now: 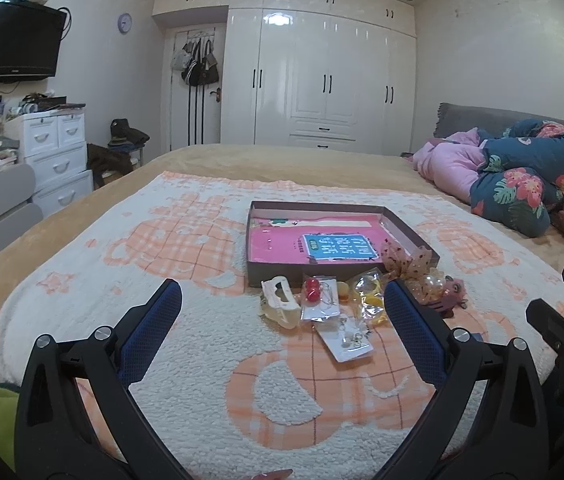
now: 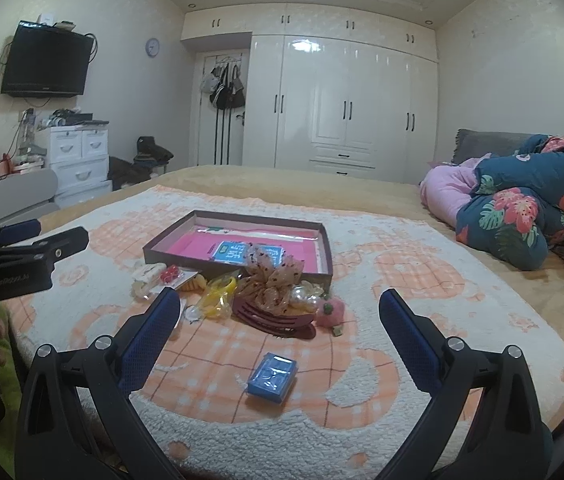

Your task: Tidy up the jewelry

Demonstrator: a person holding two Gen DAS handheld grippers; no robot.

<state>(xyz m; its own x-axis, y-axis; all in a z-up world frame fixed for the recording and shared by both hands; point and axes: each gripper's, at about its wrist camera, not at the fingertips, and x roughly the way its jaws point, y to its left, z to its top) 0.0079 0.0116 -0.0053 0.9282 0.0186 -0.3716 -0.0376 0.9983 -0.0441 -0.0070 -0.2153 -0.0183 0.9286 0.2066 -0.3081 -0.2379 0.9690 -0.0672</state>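
Both my tongs, left [image 1: 282, 300] and right [image 2: 280, 308], gape empty (bed's fluffy blanket [image 2: 361, 420] may snag earring cards [image 1: 347, 340])

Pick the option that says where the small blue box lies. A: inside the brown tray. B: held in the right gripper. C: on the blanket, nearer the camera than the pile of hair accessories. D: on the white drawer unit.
C: in the right wrist view the small blue box lies alone on the blanket, in front of the dark red hair claw, and the right gripper is open, holding nothing.
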